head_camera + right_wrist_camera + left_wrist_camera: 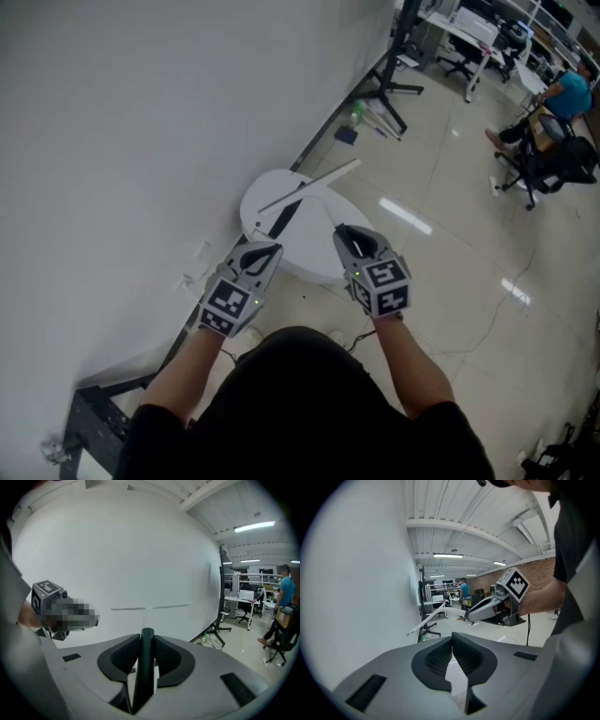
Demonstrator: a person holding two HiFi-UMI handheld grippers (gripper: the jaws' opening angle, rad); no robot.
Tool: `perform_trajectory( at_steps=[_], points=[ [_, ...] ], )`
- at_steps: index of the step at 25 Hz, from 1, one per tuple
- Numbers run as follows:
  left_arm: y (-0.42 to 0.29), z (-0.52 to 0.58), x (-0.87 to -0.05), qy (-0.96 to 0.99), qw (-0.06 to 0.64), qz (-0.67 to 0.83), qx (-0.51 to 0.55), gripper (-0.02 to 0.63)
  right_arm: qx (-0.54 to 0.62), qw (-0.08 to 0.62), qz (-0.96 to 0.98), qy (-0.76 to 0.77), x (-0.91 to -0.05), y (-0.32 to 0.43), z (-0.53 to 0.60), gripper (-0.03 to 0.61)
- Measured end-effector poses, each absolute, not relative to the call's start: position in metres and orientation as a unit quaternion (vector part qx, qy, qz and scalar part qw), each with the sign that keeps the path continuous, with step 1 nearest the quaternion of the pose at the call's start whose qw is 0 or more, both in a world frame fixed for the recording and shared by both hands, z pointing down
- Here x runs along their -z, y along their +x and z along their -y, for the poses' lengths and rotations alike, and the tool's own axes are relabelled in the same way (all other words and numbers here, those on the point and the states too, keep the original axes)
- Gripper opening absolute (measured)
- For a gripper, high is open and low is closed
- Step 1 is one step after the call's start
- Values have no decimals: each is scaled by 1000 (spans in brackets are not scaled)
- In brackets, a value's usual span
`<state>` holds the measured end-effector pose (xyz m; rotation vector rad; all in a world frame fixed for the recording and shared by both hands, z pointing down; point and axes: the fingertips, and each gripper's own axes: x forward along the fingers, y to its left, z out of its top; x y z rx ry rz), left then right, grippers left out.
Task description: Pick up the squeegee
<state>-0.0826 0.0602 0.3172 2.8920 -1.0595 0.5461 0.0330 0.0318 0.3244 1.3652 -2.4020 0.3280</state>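
Note:
The squeegee (309, 185) has a long white blade on a pale shaft that ends in a dark handle. My right gripper (345, 232) is shut on that dark handle (146, 658). The blade (151, 606) stands crosswise ahead of the jaws, in front of the white wall. In the left gripper view the squeegee (427, 619) sticks out leftward from the right gripper (480, 613). My left gripper (267, 251) hovers beside the right one, to its left. Its pads (452, 641) meet with nothing between them. Both grippers hang above a round white table (319, 255).
The white wall (141, 141) runs along the left, with a black baseboard. A black stand (389, 84) rises by the wall farther off. A person sits on an office chair (553, 155) at the far right. A dark frame (94, 412) is at the lower left.

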Motion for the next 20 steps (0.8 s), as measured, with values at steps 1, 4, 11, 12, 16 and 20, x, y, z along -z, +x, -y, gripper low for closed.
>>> perform_trajectory(
  at_steps=[1, 4, 11, 12, 16, 20],
  points=[
    [-87, -61, -316, 925, 6, 337, -172, 6, -115, 179, 848, 485, -324, 28, -35, 100],
    [-94, -64, -311, 927, 0, 335, -167, 6, -112, 181, 847, 488, -321, 18, -43, 100],
    [-100, -64, -303, 927, 1, 341, -159, 6, -108, 189, 846, 486, -313, 9, -52, 100],
    [-100, -66, -303, 927, 2, 341, -159, 6, -107, 189, 846, 486, -312, 9, -54, 100],
    [-102, -66, -306, 927, 2, 341, -157, 6, -105, 191, 846, 486, -314, 6, -56, 100],
    [-100, -63, -308, 927, 2, 340, -156, 6, -106, 195, 845, 487, -316, 6, -53, 100]
  ],
)
